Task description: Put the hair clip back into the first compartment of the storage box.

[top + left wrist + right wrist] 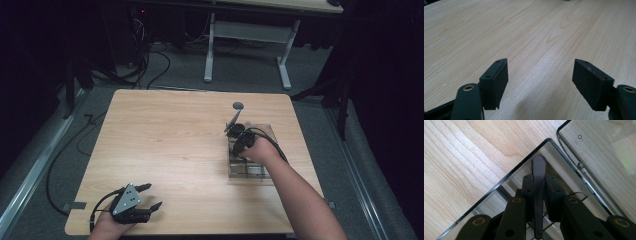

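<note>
the left gripper (148, 196) sits nearest, at about seven o'clock on the table (170, 150), resting low with its jaws wide apart and nothing but bare wood between them. it looks idle.

over at three o'clock the right gripper (239, 136) is down over a clear plastic box (250, 170), its jaws pressed together on the handle of a dark spoon (538, 182). in the right gripper view the handle runs straight up between the pads (527, 187), its narrow end pointing at the box's corner, with the see-through lid (599, 157) lying just beside, toward one o'clock. from above, the spoon's round bowl (238, 105) sticks out past the box toward twelve o'clock, up at a slant.

my guess is the spoon is being laid into the box, and that is where trouble could come. the spoon is long and held by a thin, smooth handle, so it could swivel in the grip if the bowl end catches the box's wall. the box is light and nothing steadies it; a nudge from the jaws or the handle tip could push it across the wood or tip it. clear walls are also hard to judge, so the jaws may knock the rim on the way down.
</note>
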Demonstrator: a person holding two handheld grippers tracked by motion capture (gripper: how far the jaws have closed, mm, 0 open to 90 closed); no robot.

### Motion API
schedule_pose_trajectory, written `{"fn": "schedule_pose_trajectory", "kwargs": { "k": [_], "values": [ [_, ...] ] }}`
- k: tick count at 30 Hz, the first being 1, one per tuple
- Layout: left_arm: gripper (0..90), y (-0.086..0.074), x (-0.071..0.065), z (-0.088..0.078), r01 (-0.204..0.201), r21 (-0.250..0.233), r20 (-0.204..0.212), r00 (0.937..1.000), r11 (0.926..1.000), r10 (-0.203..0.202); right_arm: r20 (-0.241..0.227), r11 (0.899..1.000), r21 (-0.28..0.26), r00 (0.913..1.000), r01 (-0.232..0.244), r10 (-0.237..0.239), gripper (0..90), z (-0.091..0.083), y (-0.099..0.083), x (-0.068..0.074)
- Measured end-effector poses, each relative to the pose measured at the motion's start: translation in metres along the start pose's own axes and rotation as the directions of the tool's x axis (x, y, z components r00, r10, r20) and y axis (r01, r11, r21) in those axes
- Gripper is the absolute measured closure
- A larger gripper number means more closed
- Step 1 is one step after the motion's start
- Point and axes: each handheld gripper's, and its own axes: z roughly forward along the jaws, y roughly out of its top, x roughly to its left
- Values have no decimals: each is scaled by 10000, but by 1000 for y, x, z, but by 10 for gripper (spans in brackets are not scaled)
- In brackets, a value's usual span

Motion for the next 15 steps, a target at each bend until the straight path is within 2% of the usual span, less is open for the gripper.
{"fn": "schedule_pose_trajectory", "kwargs": {
  "k": [1,3,5,7,15],
  "values": [
    [293,0,0,0,-5,1,2,10000,10000,5,-19,9995,90,9995,-319,319,792,1,0,2],
    [292,0,0,0,-8,1,5,10000,10000,8,-32,10000,9,10000,81,-81,792,2,1,-1],
    [293,0,0,0,-14,-1,5,10000,10000,14,-39,9996,76,9997,-258,258,791,2,0,1],
    [293,0,0,0,-13,-1,9,10000,10000,13,-55,10000,38,10000,-72,73,791,2,0,0],
    [293,0,0,0,-11,0,7,10000,10000,11,-66,9998,54,9998,-172,172,782,2,0,0]
  ]
}}
